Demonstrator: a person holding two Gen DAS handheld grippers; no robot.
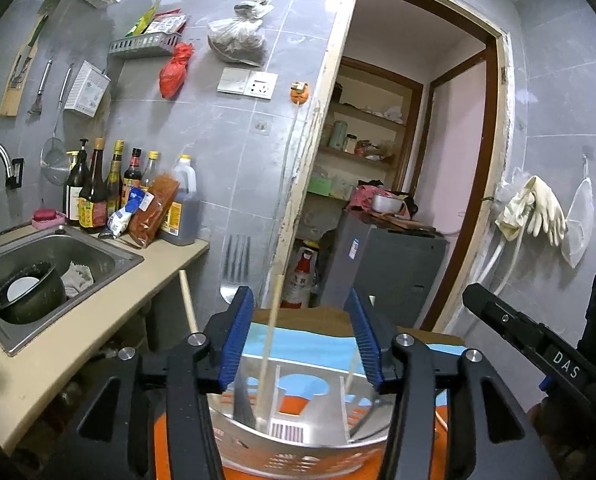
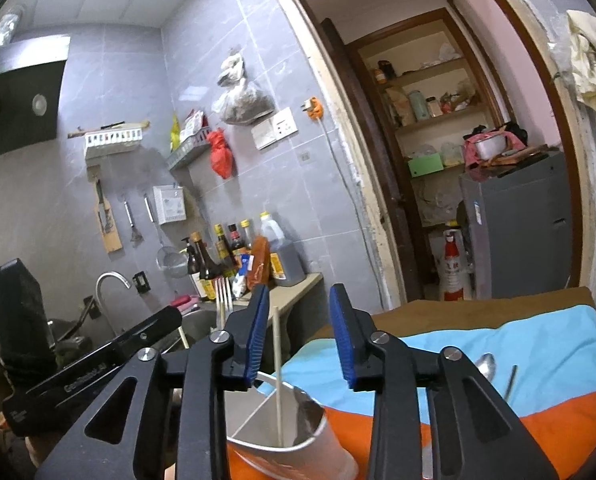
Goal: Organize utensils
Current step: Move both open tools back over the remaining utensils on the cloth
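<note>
Left tongs (image 1: 301,340) part open, blue pads clear of everything, nothing held. Metal holder (image 1: 298,408) directly below and ahead, on blue-and-orange cloth (image 1: 309,340). Chopstick (image 1: 268,344) upright in holder, long axis near vertical, leaning slightly, top between pads, touching neither. Fork (image 1: 236,272) upright in holder, tines up.

Right tongs (image 2: 299,336) narrowly open, empty. Holder (image 2: 298,428) below pads, toward left pad. Spoon (image 2: 485,364) flat on cloth, right of tongs, bowl pointing away.
</note>
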